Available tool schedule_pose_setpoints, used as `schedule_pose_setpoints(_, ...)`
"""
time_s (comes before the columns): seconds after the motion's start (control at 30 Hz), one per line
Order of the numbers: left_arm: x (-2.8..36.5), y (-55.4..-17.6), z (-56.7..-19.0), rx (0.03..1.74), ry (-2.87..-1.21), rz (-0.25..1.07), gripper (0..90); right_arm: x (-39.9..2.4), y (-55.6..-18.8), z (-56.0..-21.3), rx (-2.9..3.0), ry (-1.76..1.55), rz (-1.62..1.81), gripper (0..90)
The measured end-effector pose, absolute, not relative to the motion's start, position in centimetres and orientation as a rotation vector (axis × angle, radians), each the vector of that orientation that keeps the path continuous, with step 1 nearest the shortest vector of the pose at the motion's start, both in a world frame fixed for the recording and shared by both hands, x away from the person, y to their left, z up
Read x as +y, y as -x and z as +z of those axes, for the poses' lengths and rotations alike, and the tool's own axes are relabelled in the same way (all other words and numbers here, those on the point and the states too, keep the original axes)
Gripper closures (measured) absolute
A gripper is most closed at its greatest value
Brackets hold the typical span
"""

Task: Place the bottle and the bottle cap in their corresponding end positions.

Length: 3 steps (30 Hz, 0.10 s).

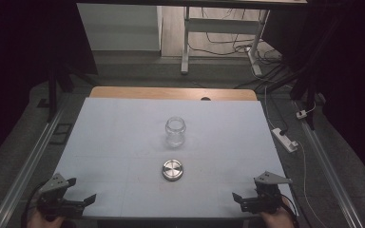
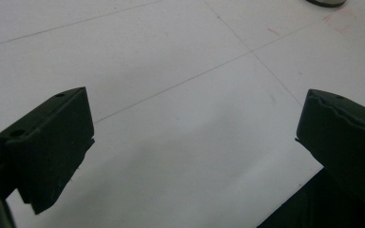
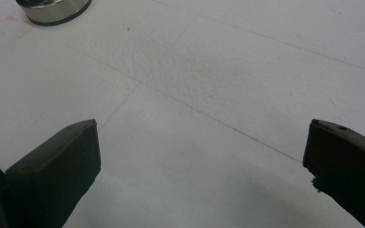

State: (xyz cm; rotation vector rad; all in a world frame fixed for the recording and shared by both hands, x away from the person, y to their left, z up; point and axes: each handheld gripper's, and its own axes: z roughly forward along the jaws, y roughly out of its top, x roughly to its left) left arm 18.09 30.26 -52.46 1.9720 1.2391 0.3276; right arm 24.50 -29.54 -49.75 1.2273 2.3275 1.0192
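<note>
Two grippers idle, both jaws wide, holding nothing.
Jar [image 1: 176,131] upright, mouth up; lid [image 1: 172,169] flat just before it; left gripper [image 1: 81,191], right gripper [image 1: 245,190] at near corners.

The high view looks forward and down over my pale blue-white table sheet [image 1: 123,142]. Each gripper view rides low, skimming that sheet closely. All three share the round, brushed-metal lid [image 1: 172,169], clipped at the gripper views' top edges [image 2: 326,2] [image 3: 53,10].

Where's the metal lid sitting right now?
In the high view the metal lid lies flat at table centre, just nearer the person than the open glass jar, apart from it, between both grippers.
</note>
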Motion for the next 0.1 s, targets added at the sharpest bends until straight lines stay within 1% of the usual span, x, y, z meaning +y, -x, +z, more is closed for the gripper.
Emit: schedule_pose_setpoints(0.1, 30.25, -18.21, -52.46, 1.243, -1.975, 0.318, 0.0, -29.57, -24.58, -49.80, 2.331, -1.235, 1.021, 0.0)
